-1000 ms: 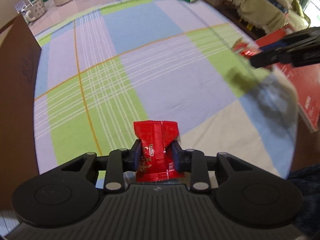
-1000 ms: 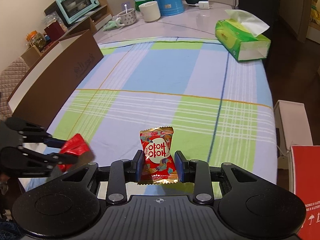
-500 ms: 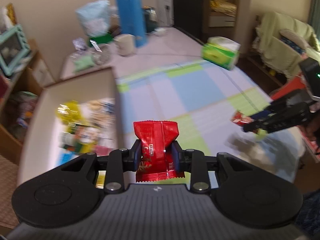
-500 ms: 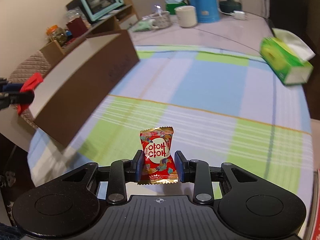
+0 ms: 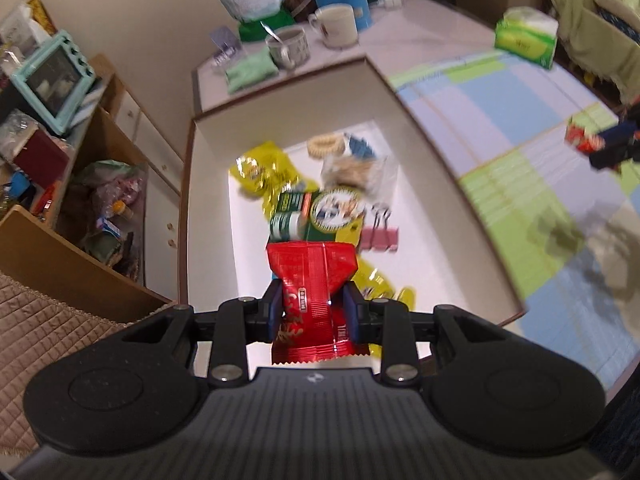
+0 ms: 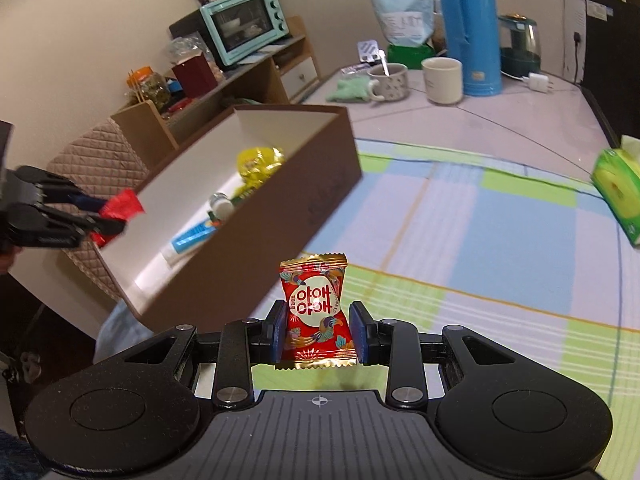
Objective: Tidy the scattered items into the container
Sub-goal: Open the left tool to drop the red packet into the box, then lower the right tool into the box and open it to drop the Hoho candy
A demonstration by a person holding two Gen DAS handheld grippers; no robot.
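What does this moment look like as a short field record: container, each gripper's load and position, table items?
container: brown box, open top, already holds snacks and clips
left gripper: shut on plain red packet, above the box interior
right gripper: shut on red candy packet, over the checked cloth, outside the box
loose items on cloth: none visible
nearby: green tissue box

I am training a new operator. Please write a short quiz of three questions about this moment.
1. True or false: the left gripper holds a plain red packet.
2. Above what does the left gripper hang? A) the box B) the tissue pack
3. Fill in: the right gripper holds a red packet with a ___ trim.

Key: 1 true; 2 A; 3 gold.
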